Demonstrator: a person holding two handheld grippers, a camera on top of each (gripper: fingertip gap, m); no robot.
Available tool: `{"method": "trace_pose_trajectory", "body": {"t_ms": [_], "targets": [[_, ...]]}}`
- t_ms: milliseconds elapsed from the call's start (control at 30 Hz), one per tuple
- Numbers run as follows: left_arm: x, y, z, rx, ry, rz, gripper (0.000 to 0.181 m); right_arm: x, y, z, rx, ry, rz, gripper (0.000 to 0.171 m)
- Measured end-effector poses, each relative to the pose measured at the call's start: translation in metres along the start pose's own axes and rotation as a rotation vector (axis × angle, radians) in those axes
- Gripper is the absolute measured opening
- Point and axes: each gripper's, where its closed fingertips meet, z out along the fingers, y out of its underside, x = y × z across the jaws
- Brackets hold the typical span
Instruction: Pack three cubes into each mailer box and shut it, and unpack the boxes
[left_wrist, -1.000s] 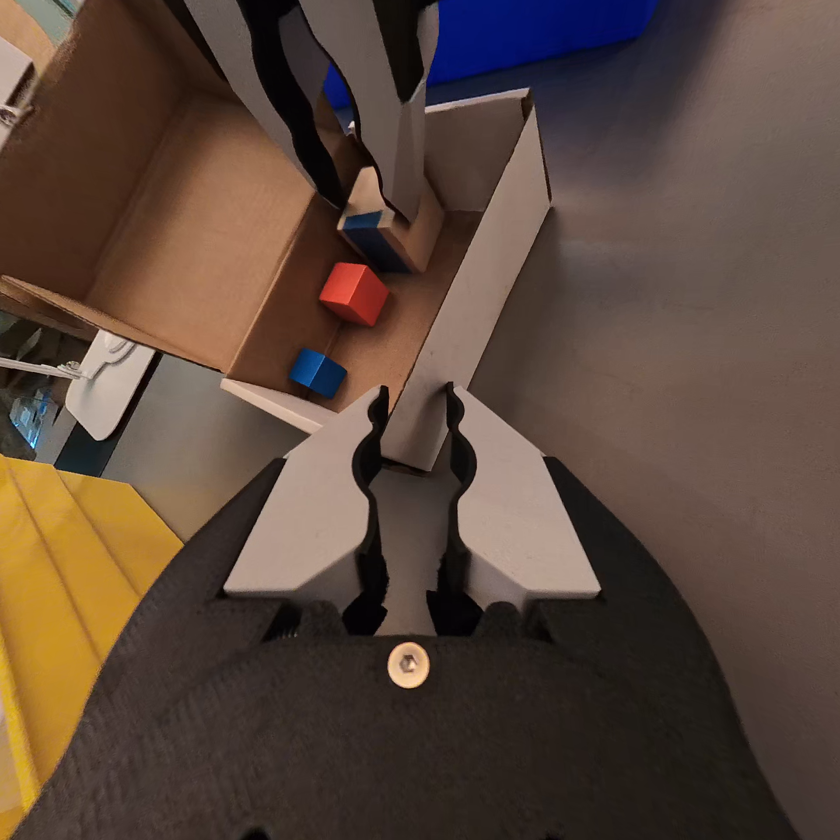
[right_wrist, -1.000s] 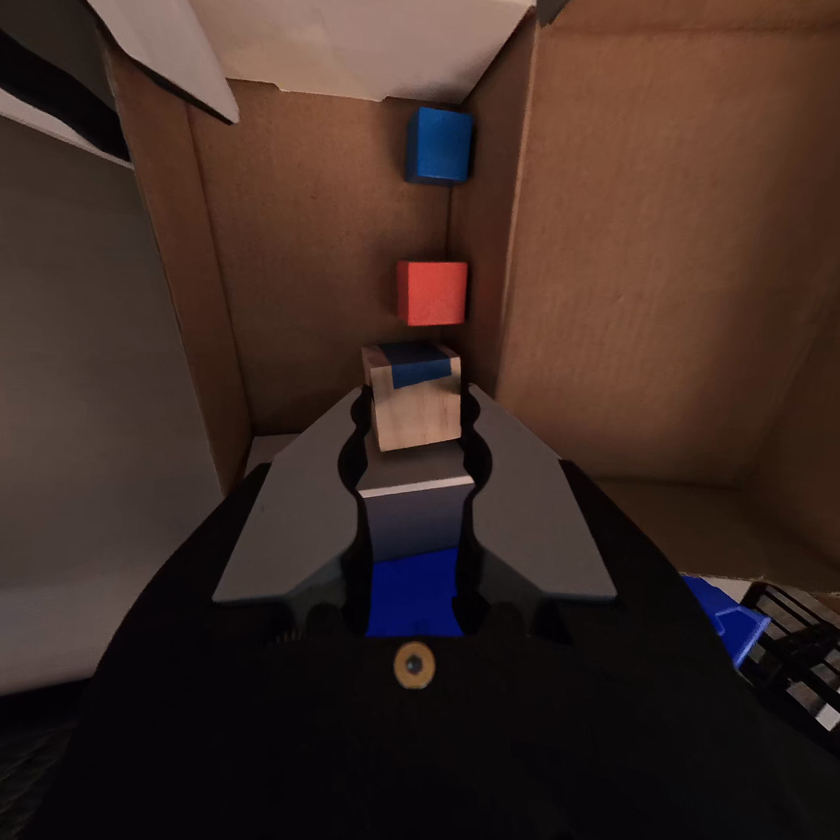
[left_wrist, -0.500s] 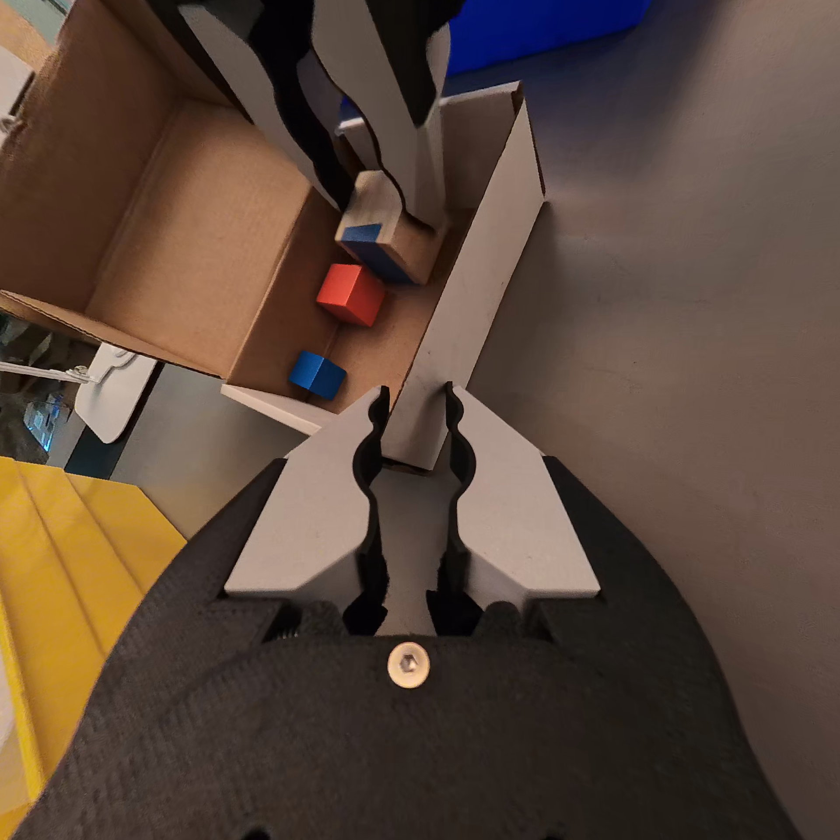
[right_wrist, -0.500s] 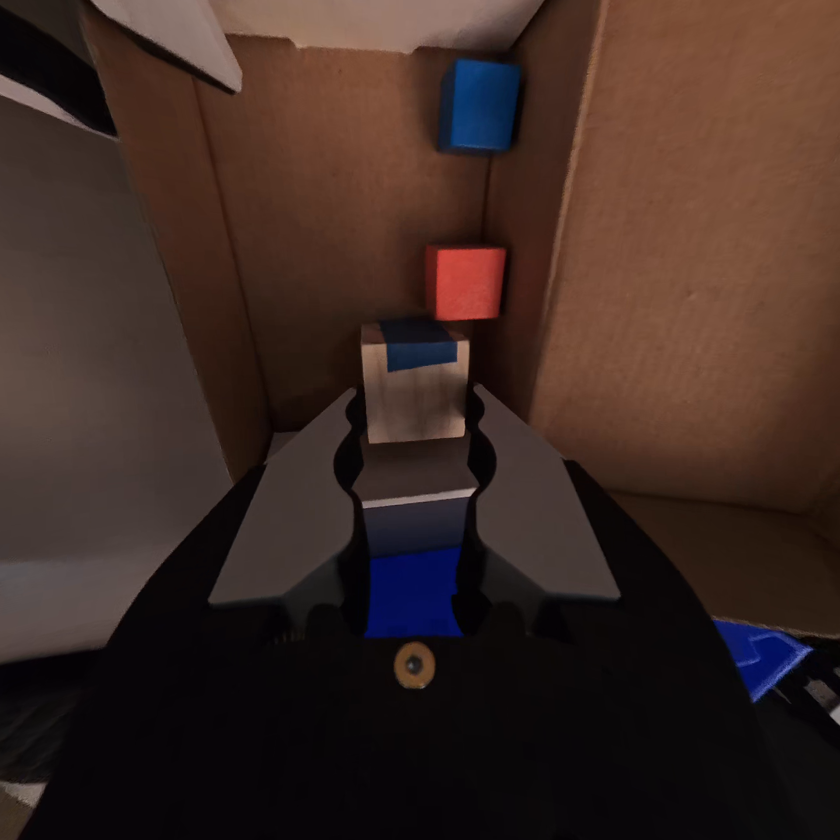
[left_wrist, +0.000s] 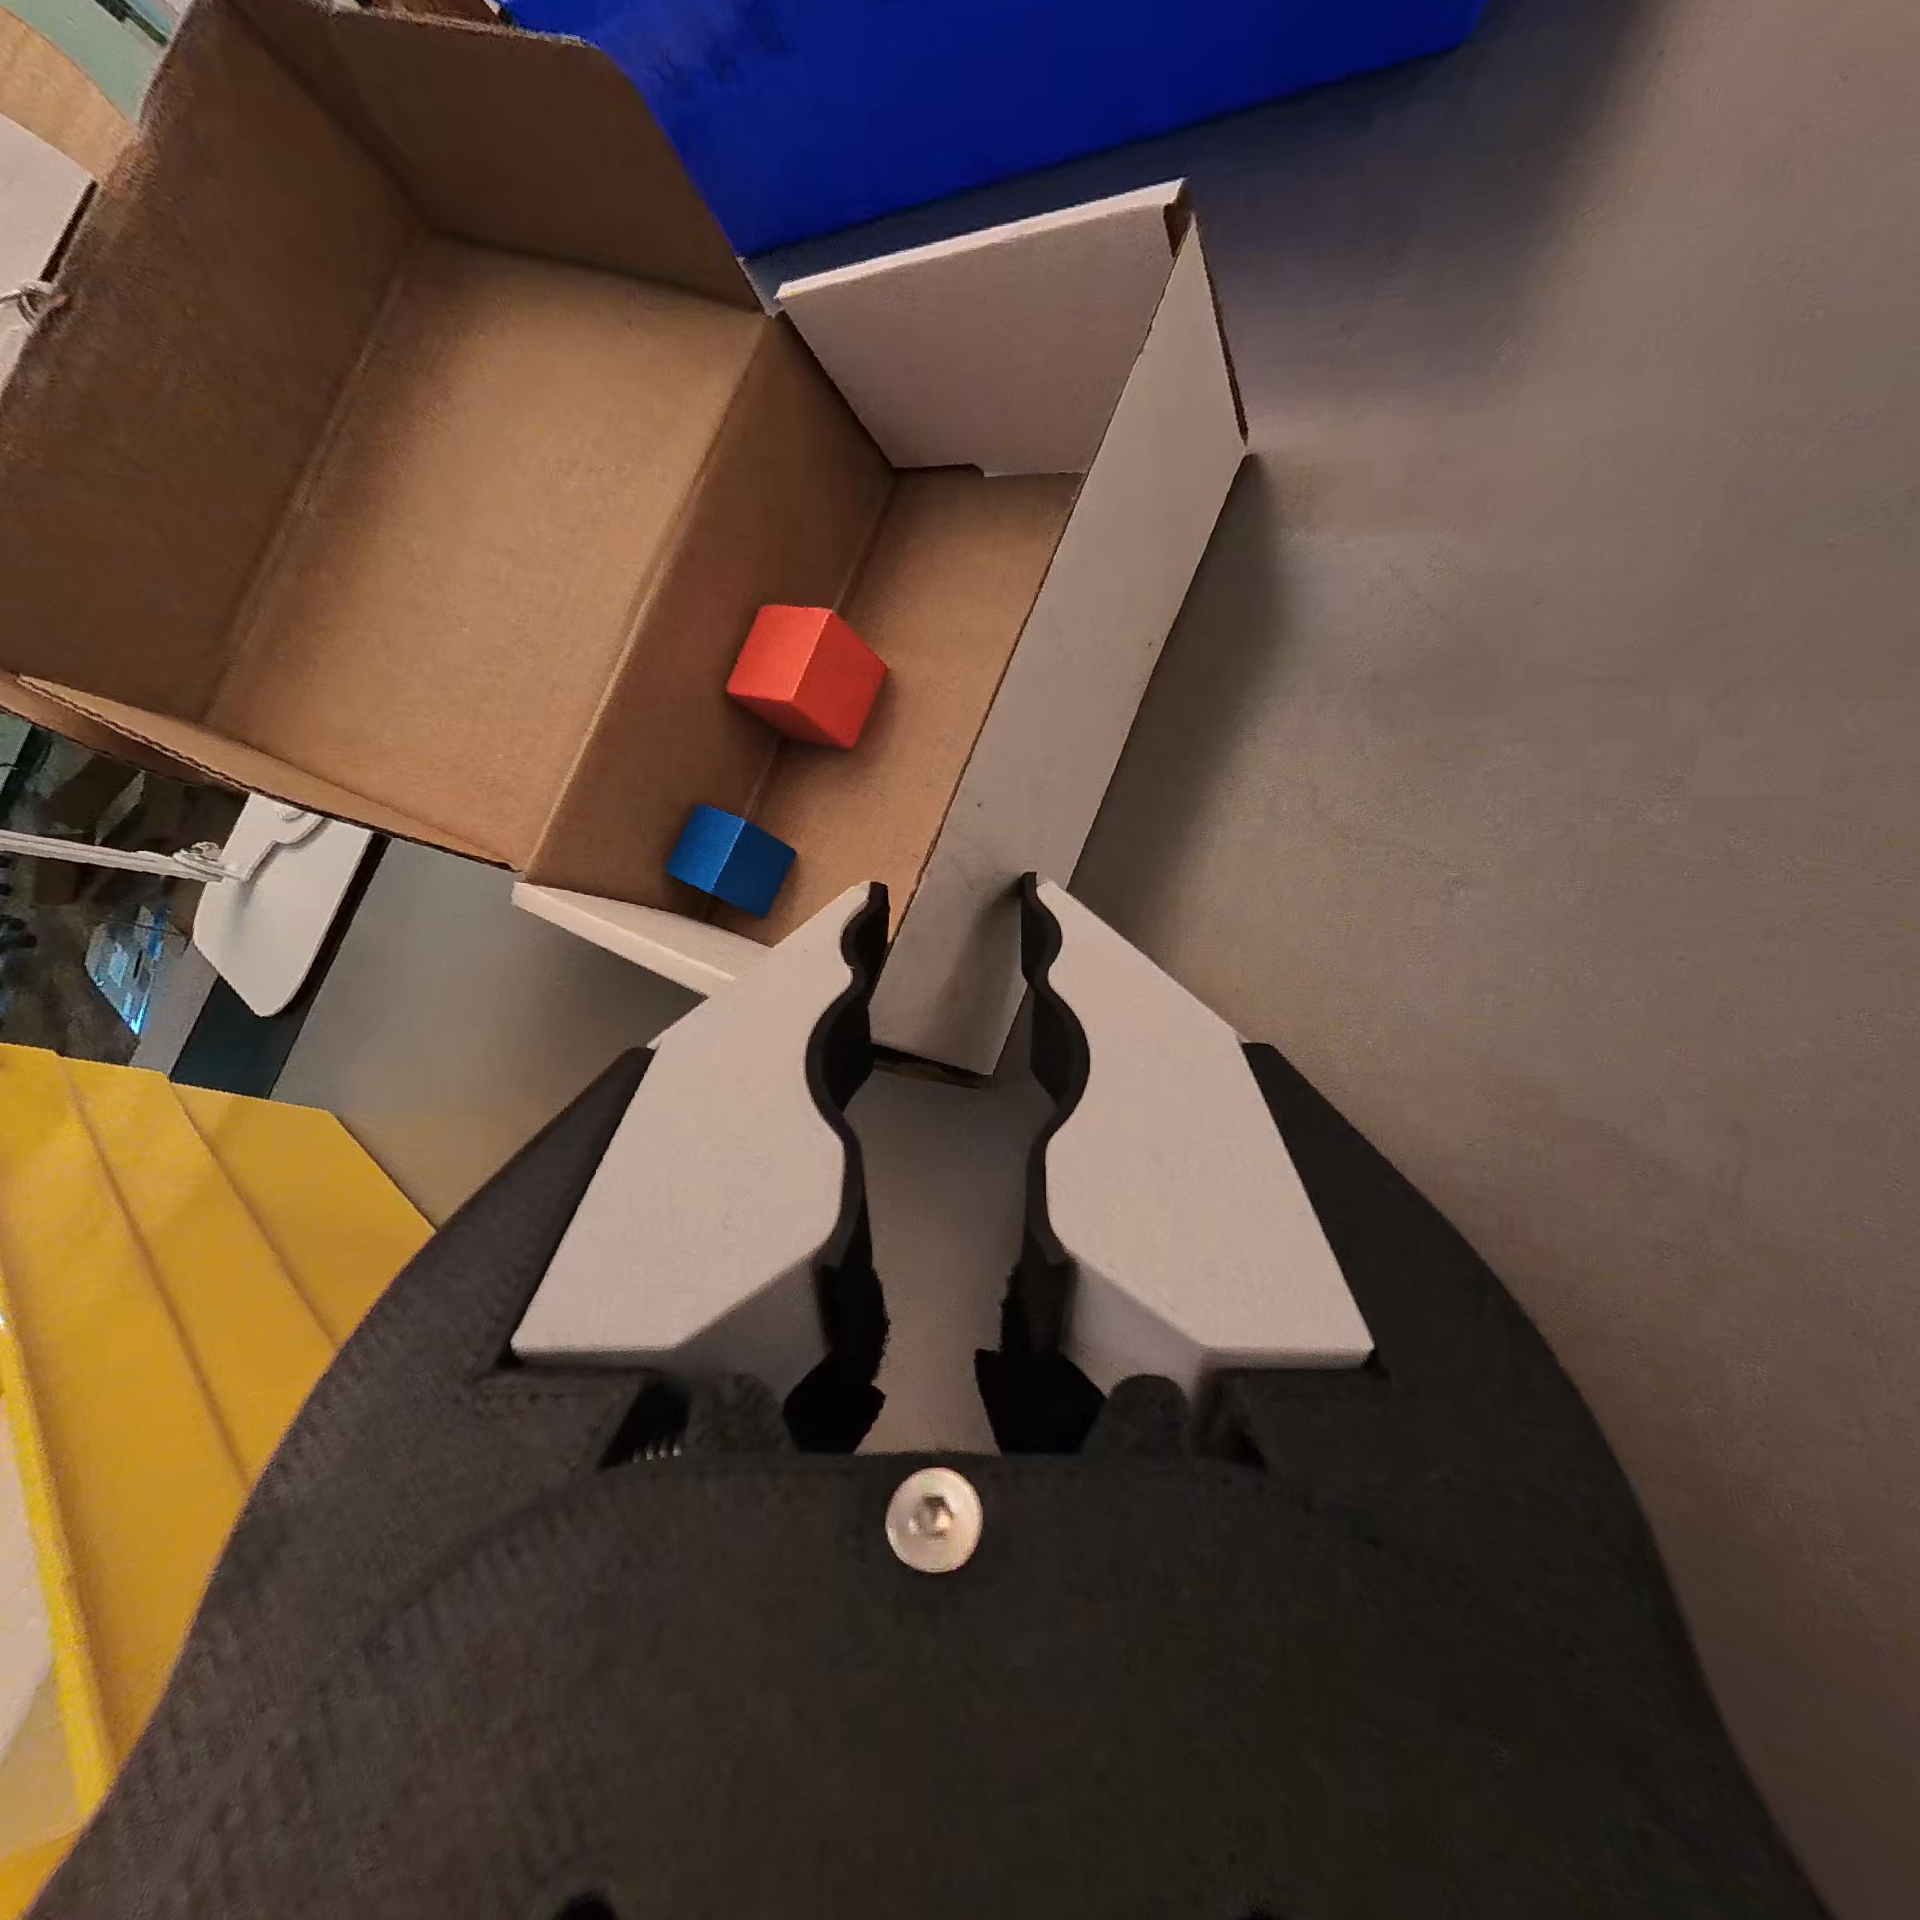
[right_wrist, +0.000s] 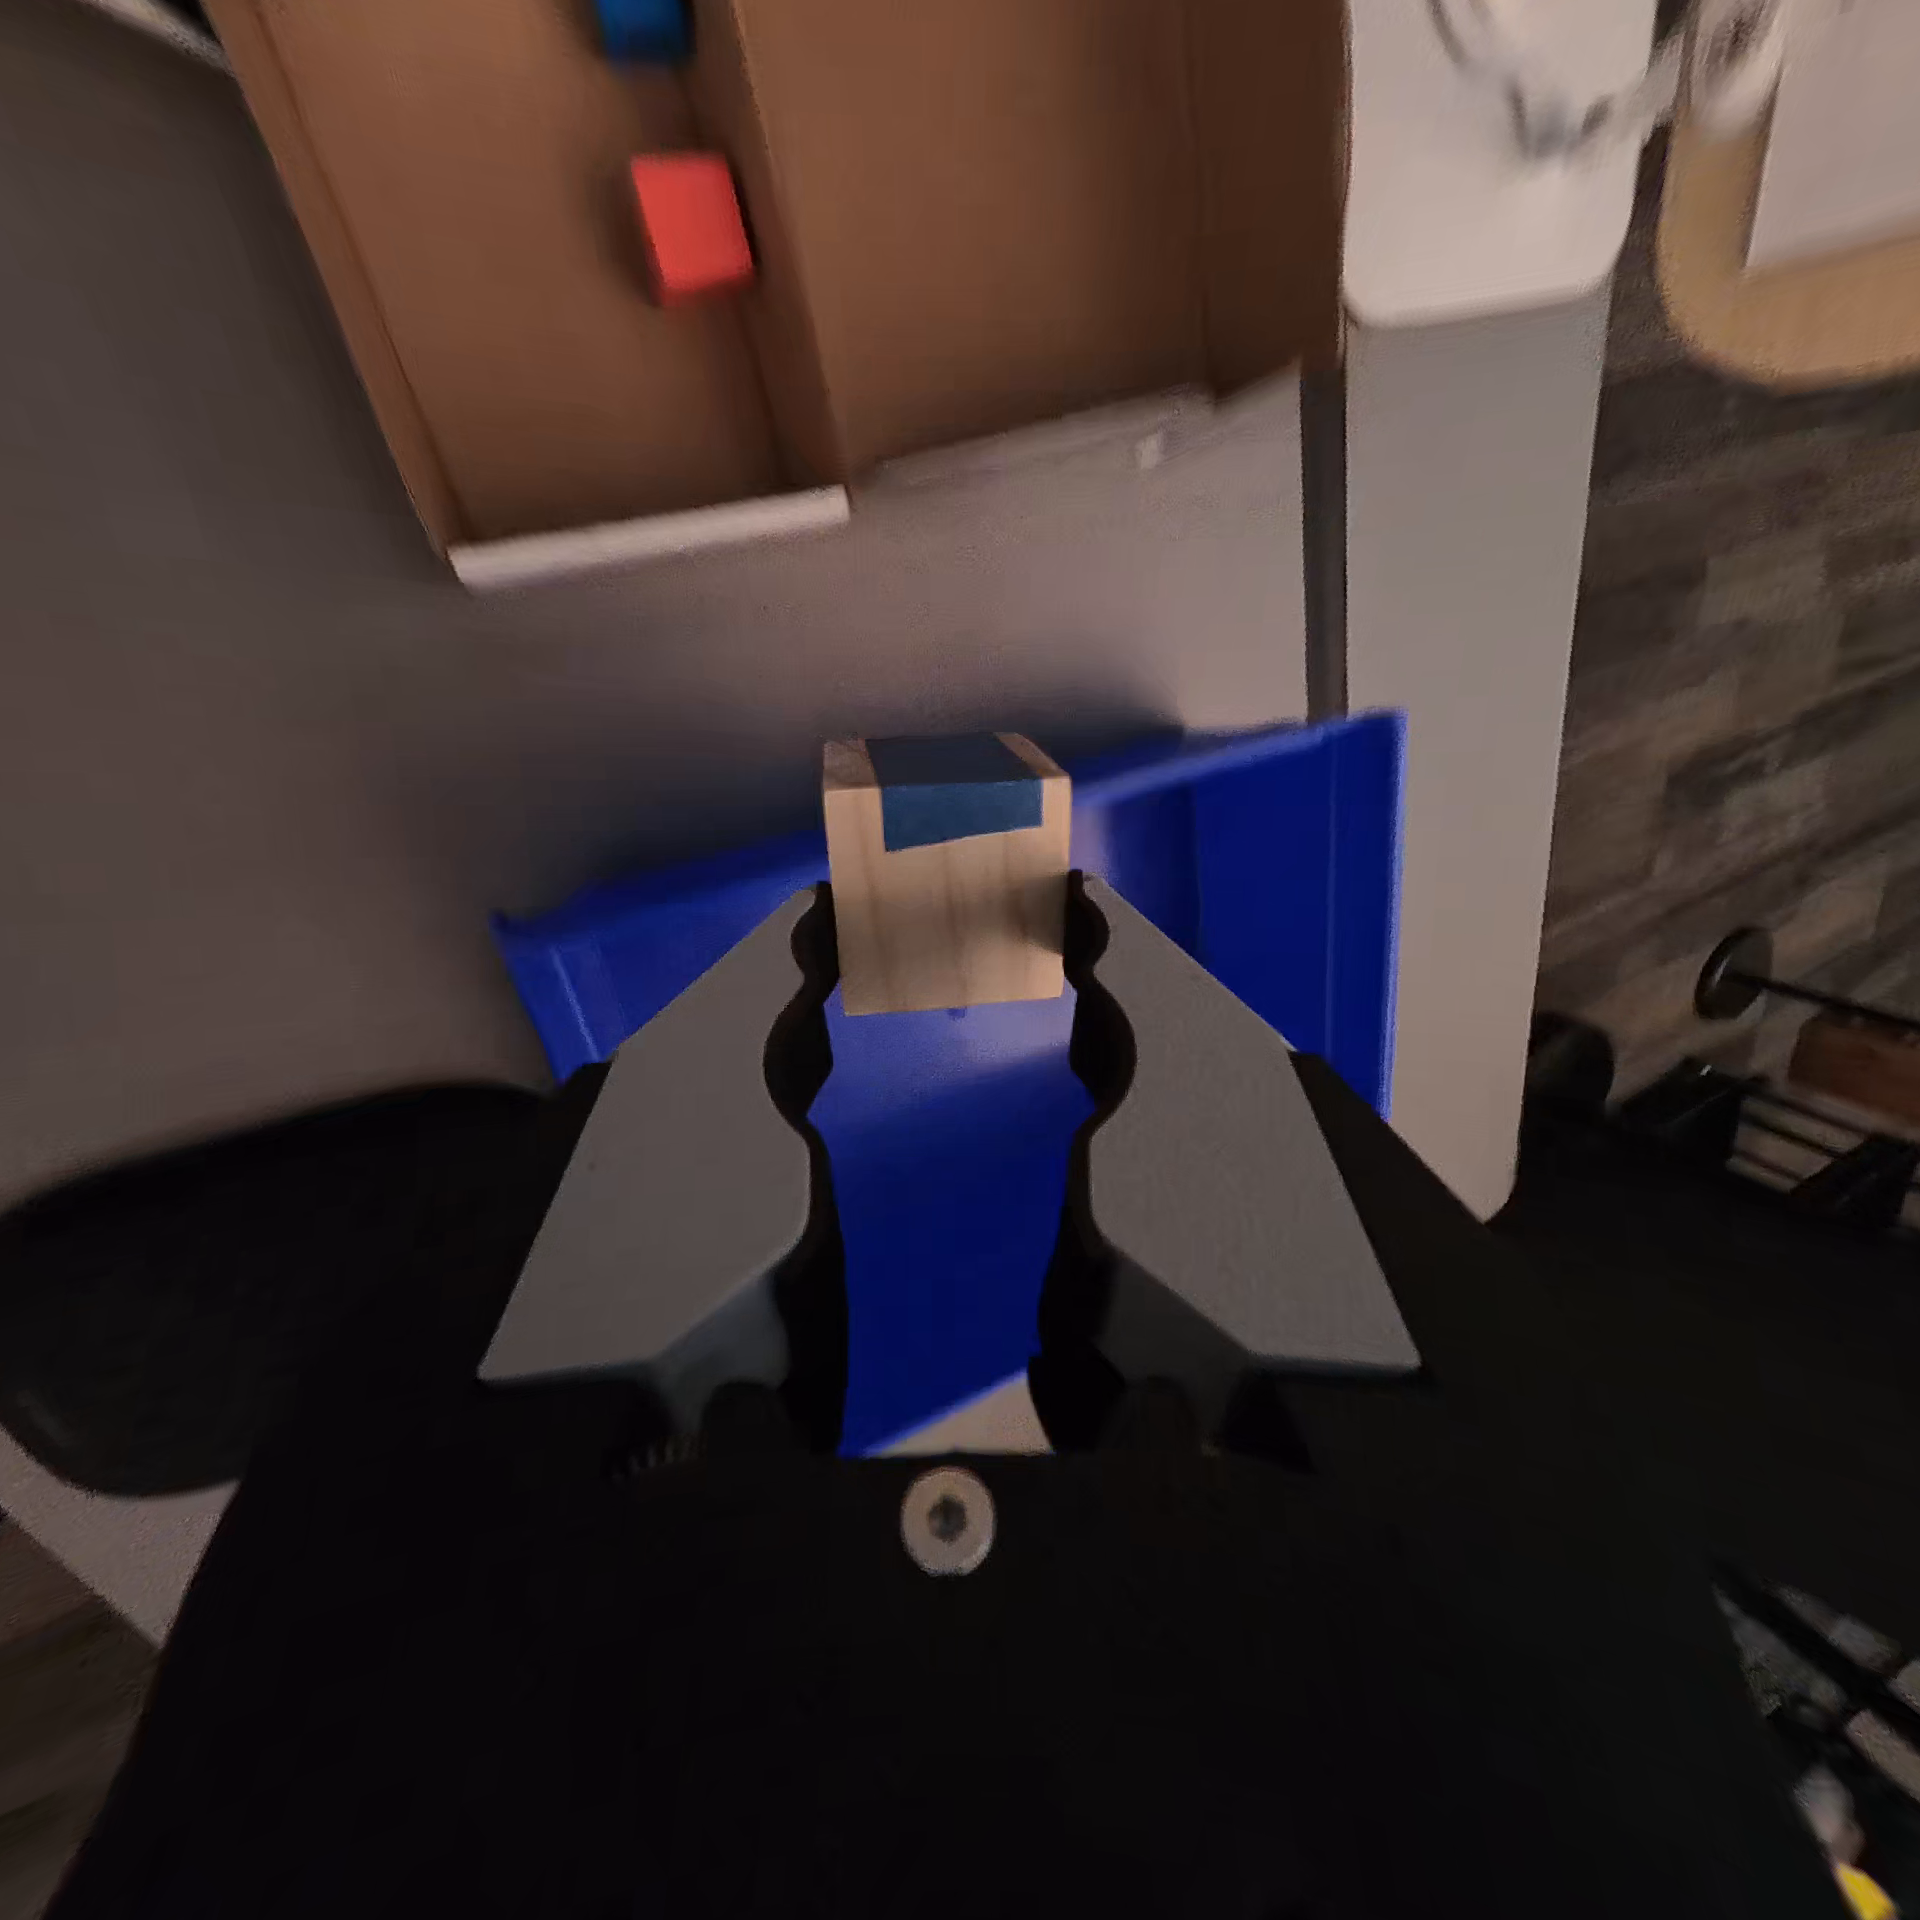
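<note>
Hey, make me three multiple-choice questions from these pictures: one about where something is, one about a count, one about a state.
1. Where is the wooden cube with blue tape?
A. on the box floor
B. between the right claw fingers, over the blue bin
C. on the yellow bin

2. How many cubes lie in the open mailer box?
A. two
B. three
C. none

3. What is the left claw doing?
A. holding the red cube
B. holding the blue cube
C. straddling the box's white corner wall, holding no cube

Answers: 1 B, the right wrist view shows it gripped above the bin. 2 A, only the red cube and the blue cube remain. 3 C, the wall sits between its fingers.
</note>
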Motion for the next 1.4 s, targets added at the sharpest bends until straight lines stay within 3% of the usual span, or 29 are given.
{"method": "trace_pose_trajectory", "body": {"t_ms": [200,267,567,833,900,967,1133,1233,1400], "targets": [[0.0,0.0,0.0,-0.011,-0.011,0.021,0.024,-0.015,0.132,0.031,-0.271,-0.12,0.085,0.044],[0.0,0.0,0.0,-0.01,-0.013,0.024,0.024,-0.026,0.156,0.045,-0.301,-0.149,0.101,0.044],[0.0,0.0,0.001,-0.004,-0.016,0.023,0.024,-0.053,0.201,0.09,-0.376,-0.209,0.031,0.044],[0.0,0.0,0.001,-0.004,-0.016,0.025,0.024,-0.05,0.202,0.081,-0.397,-0.185,0.023,0.049],[0.0,0.0,0.001,-0.006,-0.015,0.026,0.025,-0.042,0.188,0.069,-0.368,-0.145,0.018,0.05],[0.0,0.0,0.001,-0.008,-0.017,0.031,0.025,-0.027,0.15,0.051,-0.254,-0.054,0.003,0.05],[0.0,0.0,0.001,-0.007,-0.02,0.033,0.025,-0.015,-0.015,0.005,0.212,0.168,-0.12,0.049],[0.0,0.001,0.001,-0.007,-0.022,0.032,0.025,-0.04,-0.078,0.027,0.283,0.147,-0.212,0.049],[0.0,0.0,0.001,-0.003,-0.025,0.04,0.026,-0.065,-0.118,0.093,0.149,0.122,-0.34,0.049]]}}
